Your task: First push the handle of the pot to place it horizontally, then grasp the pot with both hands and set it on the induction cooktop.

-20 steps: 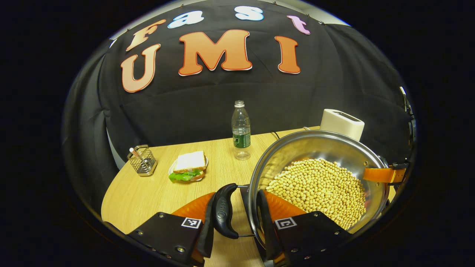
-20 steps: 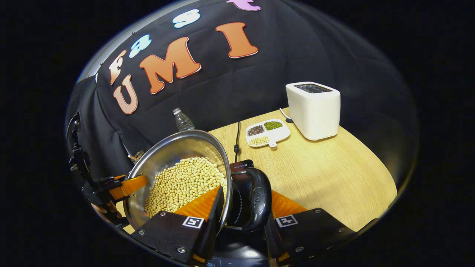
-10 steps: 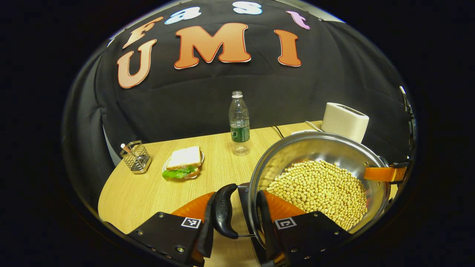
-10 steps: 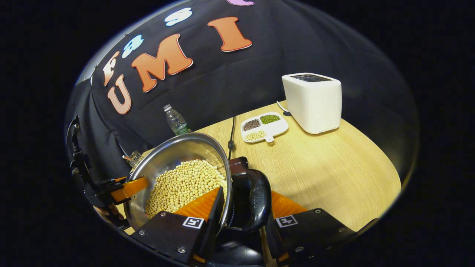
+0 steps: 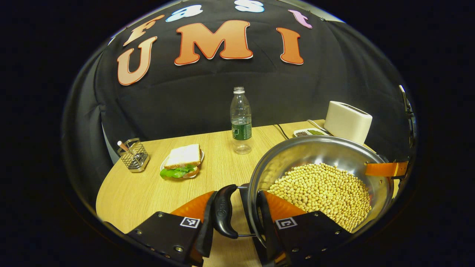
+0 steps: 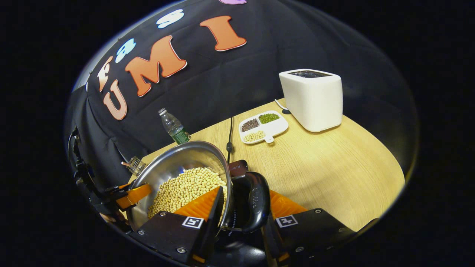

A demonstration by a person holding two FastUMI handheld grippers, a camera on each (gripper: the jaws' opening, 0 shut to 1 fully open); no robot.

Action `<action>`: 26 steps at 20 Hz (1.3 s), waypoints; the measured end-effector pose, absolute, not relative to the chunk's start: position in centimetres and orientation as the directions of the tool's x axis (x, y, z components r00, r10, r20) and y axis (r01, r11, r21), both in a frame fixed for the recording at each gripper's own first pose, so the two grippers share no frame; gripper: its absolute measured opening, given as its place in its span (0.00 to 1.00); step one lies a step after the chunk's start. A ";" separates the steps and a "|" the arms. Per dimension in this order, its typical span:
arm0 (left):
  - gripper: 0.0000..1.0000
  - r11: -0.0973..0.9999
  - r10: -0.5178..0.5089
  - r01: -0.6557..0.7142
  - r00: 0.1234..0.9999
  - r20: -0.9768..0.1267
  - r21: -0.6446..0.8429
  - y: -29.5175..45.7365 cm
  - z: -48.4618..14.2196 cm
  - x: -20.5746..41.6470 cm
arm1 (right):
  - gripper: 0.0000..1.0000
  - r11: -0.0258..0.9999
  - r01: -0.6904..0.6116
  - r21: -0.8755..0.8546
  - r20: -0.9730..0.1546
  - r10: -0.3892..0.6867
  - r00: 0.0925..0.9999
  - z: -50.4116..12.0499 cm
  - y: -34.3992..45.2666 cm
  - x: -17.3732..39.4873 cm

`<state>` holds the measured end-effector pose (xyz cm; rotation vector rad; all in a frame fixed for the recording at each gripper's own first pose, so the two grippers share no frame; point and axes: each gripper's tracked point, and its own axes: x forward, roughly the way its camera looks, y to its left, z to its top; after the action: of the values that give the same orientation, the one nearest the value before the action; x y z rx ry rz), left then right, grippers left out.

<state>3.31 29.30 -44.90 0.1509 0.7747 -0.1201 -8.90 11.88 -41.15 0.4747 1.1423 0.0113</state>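
- The left gripper (image 5: 237, 217) is closed on one black handle (image 5: 223, 211) and the rim of the steel pot (image 5: 297, 148), full of soybeans (image 5: 323, 189).
- The right gripper (image 6: 243, 205) clamps the opposite handle (image 6: 254, 202), the pot just above the dark induction cooktop (image 6: 237, 168).
- Farther back on the table (image 6: 334, 174) stand a bottle (image 5: 241, 120) and a toaster (image 6: 313, 98).
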 end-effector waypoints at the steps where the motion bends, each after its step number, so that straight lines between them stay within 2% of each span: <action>1: 0.61 0.981 -0.050 0.166 0.711 -0.701 0.098 29.1 -45.0 3.3 | 0.58 0.906 0.220 0.361 -0.873 0.246 0.421 -41.4 11.9 -9.1; 2: 0.66 0.979 -0.045 0.169 0.713 -0.699 0.109 29.0 -45.3 3.3 | 0.59 0.913 0.208 0.351 -0.875 0.241 0.419 -41.4 12.0 -9.1; 4: 0.69 0.979 -0.045 0.169 0.717 -0.696 0.111 29.1 -45.1 3.3 | 0.64 0.938 0.164 0.305 -0.877 0.209 0.432 -41.6 11.4 -9.1; 6: 0.71 0.985 -0.056 0.154 0.727 -0.685 0.082 29.3 -44.3 3.2 | 0.76 0.958 0.127 0.259 -0.867 0.172 0.468 -41.1 10.3 -8.4; 7: 0.72 0.985 -0.047 0.145 0.742 -0.669 0.092 29.7 -43.3 3.3 | 0.83 0.961 0.119 0.250 -0.858 0.163 0.487 -40.7 10.0 -8.0; 11: 0.73 0.985 -0.012 0.108 0.821 -0.571 0.134 31.3 -37.7 3.7 | 0.92 0.970 0.103 0.220 -0.796 0.118 0.594 -36.5 8.5 -5.9; 15: 0.73 0.989 0.001 0.064 0.900 -0.436 0.135 32.1 -29.6 3.8 | 0.94 0.981 0.061 0.181 -0.705 0.087 0.704 -30.3 6.8 -4.6; 20: 0.72 0.998 -0.044 0.054 0.969 -0.244 0.035 31.5 -16.8 2.0 | 0.94 0.985 -0.027 0.173 -0.562 0.121 0.818 -20.8 6.8 -4.0; 23: 0.72 0.998 -0.036 0.040 0.994 -0.104 0.045 31.2 -8.8 0.8 | 0.94 0.988 -0.060 0.141 -0.484 0.121 0.866 -16.0 6.4 -3.6; 26: 0.70 0.999 -0.046 0.047 0.998 -0.039 0.021 30.1 -2.8 -1.0 | 0.94 0.995 -0.066 0.071 -0.410 0.089 0.908 -11.3 4.9 -3.2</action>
<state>-1.00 30.08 -2.84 0.0218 0.0388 -0.0463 -3.21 4.92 -11.30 0.0555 0.4254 0.0800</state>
